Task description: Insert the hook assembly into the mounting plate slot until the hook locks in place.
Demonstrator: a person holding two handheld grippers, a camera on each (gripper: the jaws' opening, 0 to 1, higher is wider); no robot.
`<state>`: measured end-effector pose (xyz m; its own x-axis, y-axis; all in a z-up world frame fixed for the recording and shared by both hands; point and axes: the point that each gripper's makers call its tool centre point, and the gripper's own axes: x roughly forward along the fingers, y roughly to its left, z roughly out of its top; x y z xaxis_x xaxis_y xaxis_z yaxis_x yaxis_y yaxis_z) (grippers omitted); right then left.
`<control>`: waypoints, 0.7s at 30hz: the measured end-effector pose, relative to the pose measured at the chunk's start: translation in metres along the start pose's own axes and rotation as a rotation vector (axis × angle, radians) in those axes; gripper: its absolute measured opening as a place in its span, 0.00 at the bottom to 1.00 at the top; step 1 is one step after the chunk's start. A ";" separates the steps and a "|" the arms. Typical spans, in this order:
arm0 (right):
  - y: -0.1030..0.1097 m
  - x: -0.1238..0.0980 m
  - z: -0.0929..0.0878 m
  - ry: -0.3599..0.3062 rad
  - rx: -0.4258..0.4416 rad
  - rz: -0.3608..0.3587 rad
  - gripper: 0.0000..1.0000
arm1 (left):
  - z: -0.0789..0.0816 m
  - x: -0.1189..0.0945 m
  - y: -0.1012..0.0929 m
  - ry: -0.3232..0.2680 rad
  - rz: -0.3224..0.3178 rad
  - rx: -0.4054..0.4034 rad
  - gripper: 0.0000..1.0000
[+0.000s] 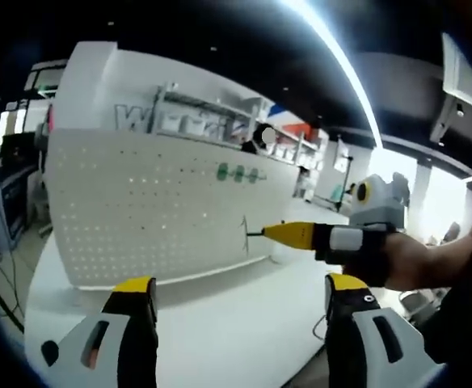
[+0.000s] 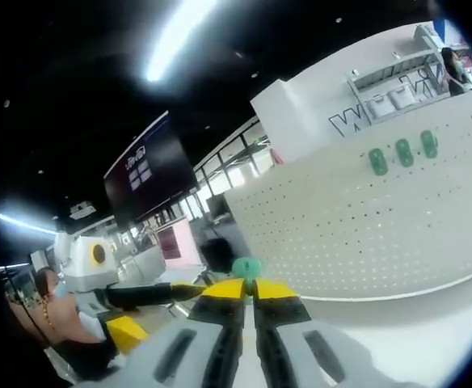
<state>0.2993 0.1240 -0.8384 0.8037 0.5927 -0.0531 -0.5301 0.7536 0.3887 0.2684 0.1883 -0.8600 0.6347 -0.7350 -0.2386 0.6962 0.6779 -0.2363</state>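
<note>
A white pegboard (image 1: pixel 163 206) stands upright on the white tabletop (image 1: pixel 236 323); everything below is placed from it. High on its right part sit three green hooks (image 1: pixel 238 173). In front of the pegboard's lower left, the left claw (image 1: pixel 240 295) has its jaws wide apart, nothing between them. Off the pegboard's right end, the right claw (image 1: pixel 288 234) points a thin wire hook (image 1: pixel 248 233) at the board face, just short of it. In the right gripper view, its jaws are pressed together on a green hook piece (image 2: pixel 247 267), probably the assembly's base. Behind the pegboard, a wall bears large letters, only "W" readable.
</note>
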 end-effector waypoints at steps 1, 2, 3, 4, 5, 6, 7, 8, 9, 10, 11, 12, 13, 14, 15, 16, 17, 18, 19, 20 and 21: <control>-0.004 0.000 0.002 -0.006 -0.005 -0.011 0.00 | -0.002 0.001 -0.002 0.008 -0.007 -0.002 0.87; -0.006 -0.001 0.003 -0.009 -0.008 -0.016 0.00 | -0.003 0.001 -0.003 0.010 -0.008 -0.003 0.88; -0.009 -0.001 0.004 -0.012 -0.018 -0.023 0.00 | -0.005 0.003 -0.004 0.013 -0.009 -0.003 0.89; -0.011 -0.001 0.005 -0.014 -0.025 -0.029 0.00 | -0.006 0.004 -0.006 0.017 -0.011 -0.001 0.91; -0.014 -0.002 0.007 -0.020 -0.030 -0.037 0.00 | -0.009 0.005 -0.008 0.026 -0.014 0.008 0.93; -0.016 -0.002 0.008 -0.022 -0.032 -0.042 0.00 | -0.010 0.006 -0.010 0.033 -0.016 0.014 0.94; -0.019 -0.002 0.008 -0.022 -0.039 -0.049 0.00 | -0.013 0.007 -0.013 0.041 -0.022 0.021 0.95; -0.022 -0.002 0.010 -0.025 -0.047 -0.057 0.00 | -0.014 0.008 -0.014 0.045 -0.025 0.024 0.97; -0.025 -0.001 0.011 -0.027 -0.048 -0.063 0.00 | -0.015 0.009 -0.016 0.047 -0.027 0.027 0.98; -0.027 -0.001 0.012 -0.031 -0.048 -0.067 0.00 | -0.015 0.009 -0.016 0.045 -0.027 0.027 0.98; -0.030 -0.001 0.014 -0.035 -0.050 -0.074 0.00 | -0.015 0.010 -0.016 0.041 -0.026 0.025 0.98; -0.033 -0.001 0.016 -0.042 -0.053 -0.081 0.00 | -0.013 0.010 -0.016 0.029 -0.026 0.015 0.98; -0.035 -0.001 0.017 -0.046 -0.050 -0.087 0.00 | -0.013 0.010 -0.016 0.025 -0.027 0.011 0.99; -0.038 -0.002 0.020 -0.054 -0.051 -0.097 0.00 | -0.013 0.010 -0.016 0.025 -0.027 0.009 1.00; -0.039 -0.002 0.021 -0.058 -0.055 -0.101 0.00 | -0.014 0.010 -0.016 0.028 -0.027 0.010 1.00; -0.042 -0.002 0.022 -0.060 -0.061 -0.108 0.00 | -0.015 0.010 -0.015 0.033 -0.026 0.015 1.00; -0.044 -0.002 0.022 -0.062 -0.063 -0.114 0.00 | -0.015 0.010 -0.015 0.036 -0.025 0.016 1.00; -0.048 -0.002 0.023 -0.066 -0.066 -0.122 0.00 | -0.016 0.010 -0.015 0.039 -0.024 0.016 1.00; -0.050 -0.003 0.024 -0.067 -0.067 -0.126 0.00 | -0.017 0.011 -0.013 0.042 -0.022 0.016 1.00; -0.052 -0.003 0.025 -0.069 -0.069 -0.132 0.00 | -0.019 0.011 -0.011 0.046 -0.018 0.017 1.00; -0.055 -0.004 0.028 -0.078 -0.073 -0.142 0.00 | -0.021 0.010 -0.008 0.057 -0.006 0.024 1.00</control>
<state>0.3330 0.0723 -0.8339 0.8888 0.4573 -0.0302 -0.4258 0.8484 0.3145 0.2621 0.1760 -0.8806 0.6106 -0.7366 -0.2910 0.7083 0.6722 -0.2153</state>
